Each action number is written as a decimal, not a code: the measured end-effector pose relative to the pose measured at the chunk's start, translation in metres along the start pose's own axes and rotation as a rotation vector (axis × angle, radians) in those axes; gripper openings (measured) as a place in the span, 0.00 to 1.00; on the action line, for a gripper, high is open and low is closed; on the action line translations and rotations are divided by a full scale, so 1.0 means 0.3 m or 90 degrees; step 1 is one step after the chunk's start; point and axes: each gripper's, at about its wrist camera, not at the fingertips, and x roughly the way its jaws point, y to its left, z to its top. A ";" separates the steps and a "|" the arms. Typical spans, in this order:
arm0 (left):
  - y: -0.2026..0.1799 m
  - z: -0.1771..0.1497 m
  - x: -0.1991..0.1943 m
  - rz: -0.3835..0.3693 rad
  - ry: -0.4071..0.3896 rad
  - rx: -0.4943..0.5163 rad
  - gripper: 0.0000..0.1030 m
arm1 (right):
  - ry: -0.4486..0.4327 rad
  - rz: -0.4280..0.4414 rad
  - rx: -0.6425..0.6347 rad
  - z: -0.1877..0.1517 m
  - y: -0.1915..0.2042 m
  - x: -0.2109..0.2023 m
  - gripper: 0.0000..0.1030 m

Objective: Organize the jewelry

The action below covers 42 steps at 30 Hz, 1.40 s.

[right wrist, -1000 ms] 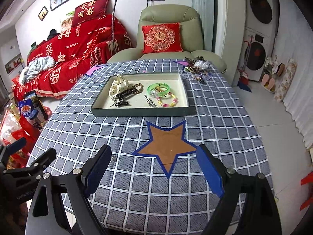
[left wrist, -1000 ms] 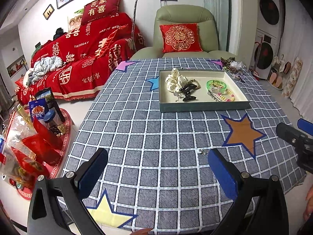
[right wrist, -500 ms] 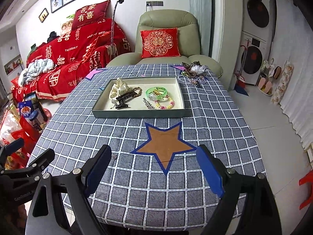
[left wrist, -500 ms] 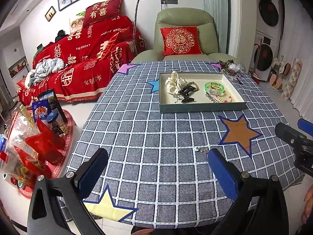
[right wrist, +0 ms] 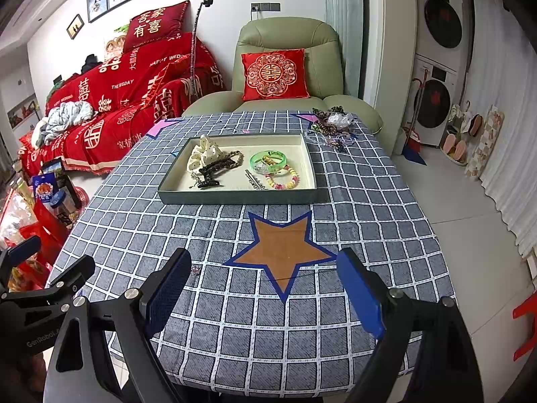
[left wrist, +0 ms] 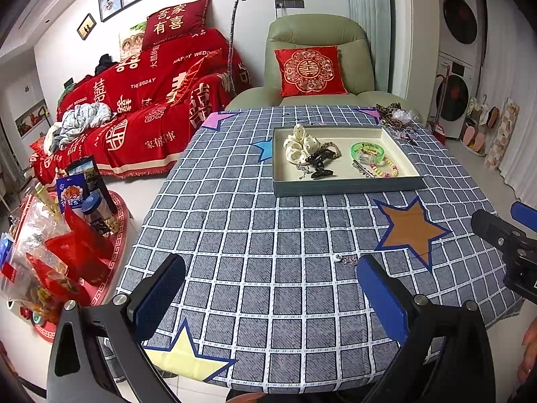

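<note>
Far left, off the table: red snack bags and jars point(left wrist: 67, 235) on a floor tray, no part of the job. Nearer in, the left gripper point(left wrist: 268, 299) hovering over the near edge of the checked tablecloth point(left wrist: 268, 228), blue pads spread wide, nothing between them. Just ahead of its right pad, a small loose trinket point(left wrist: 345, 260), pale bead with a bit of chain, flat on the cloth beside the brown star point(left wrist: 411, 230). Too small to identify further.

Likely trouble here: thin piece on soft fabric, so pads closing too high would miss it, too low would pinch the cloth and drag the whole setting. Chain could snag the weave or slip out on lifting.

Farther back, centre: the tray point(right wrist: 235, 198), already holding a cream scrunchie point(right wrist: 204, 152), a black claw clip point(right wrist: 209, 181), a green bangle point(right wrist: 268, 159) and a beaded bracelet point(right wrist: 283, 179), crowded close. Risk of tangling on dropping in another chain.

Right gripper point(right wrist: 265, 294) also gaping and empty, near its partner; possible collision if both reach inward. Far right corner: an unsorted jewelry pile point(right wrist: 332, 126) close to the table edge, easy to knock off.
</note>
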 end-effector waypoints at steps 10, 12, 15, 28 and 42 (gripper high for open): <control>0.000 0.001 0.000 0.001 -0.001 0.002 1.00 | -0.001 0.002 0.000 0.007 0.003 -0.002 0.88; 0.002 0.002 0.000 0.001 -0.001 0.001 1.00 | -0.001 0.002 0.000 0.007 0.003 -0.003 0.88; 0.000 0.001 0.000 0.001 -0.001 0.001 1.00 | -0.001 0.001 0.001 0.007 0.003 -0.002 0.88; -0.001 0.002 0.000 0.001 0.000 0.001 1.00 | -0.002 0.002 0.001 0.009 0.006 -0.006 0.88; -0.002 0.002 0.001 0.001 -0.001 0.001 1.00 | -0.003 0.001 0.002 0.009 0.009 -0.007 0.88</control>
